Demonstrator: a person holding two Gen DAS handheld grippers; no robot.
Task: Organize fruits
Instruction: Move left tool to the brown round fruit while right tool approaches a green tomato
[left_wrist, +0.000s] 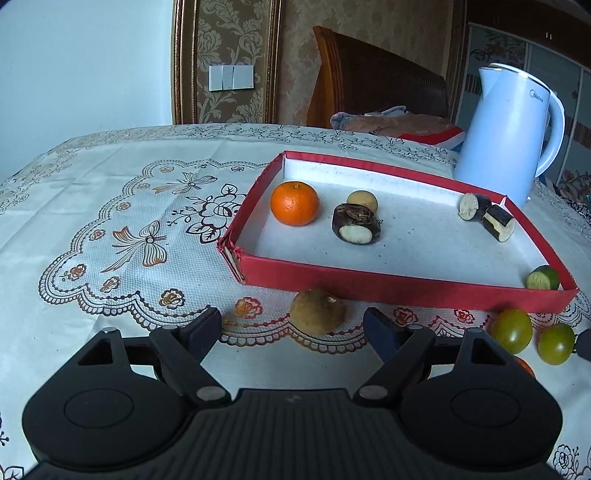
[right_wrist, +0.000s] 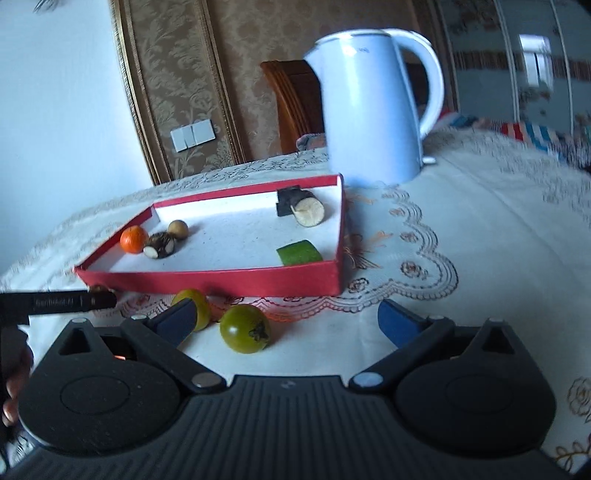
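Note:
A red tray (left_wrist: 369, 291) with a white floor holds an orange (left_wrist: 294, 203), a small tan fruit (left_wrist: 363, 201), a dark peeled corm (left_wrist: 356, 223), two dark cane pieces (left_wrist: 487, 216) and a green piece (left_wrist: 543, 277). My left gripper (left_wrist: 291, 328) is open, and a brown round fruit (left_wrist: 317, 312) lies untouched on the cloth between its fingertips, in front of the tray wall. My right gripper (right_wrist: 288, 321) is open too. One green tomato (right_wrist: 245, 328) sits between its fingers, apart from both. A second green tomato (right_wrist: 194, 306) sits just behind the left finger (right_wrist: 181, 317).
A white kettle (right_wrist: 373, 107) stands behind the tray's (right_wrist: 221, 282) far right corner. The left gripper's finger (right_wrist: 70, 302) reaches in from the left edge of the right wrist view, with a person's hand (right_wrist: 14, 387) below it. A wooden chair (left_wrist: 369, 74) and folded cloth (left_wrist: 388, 122) lie beyond the table.

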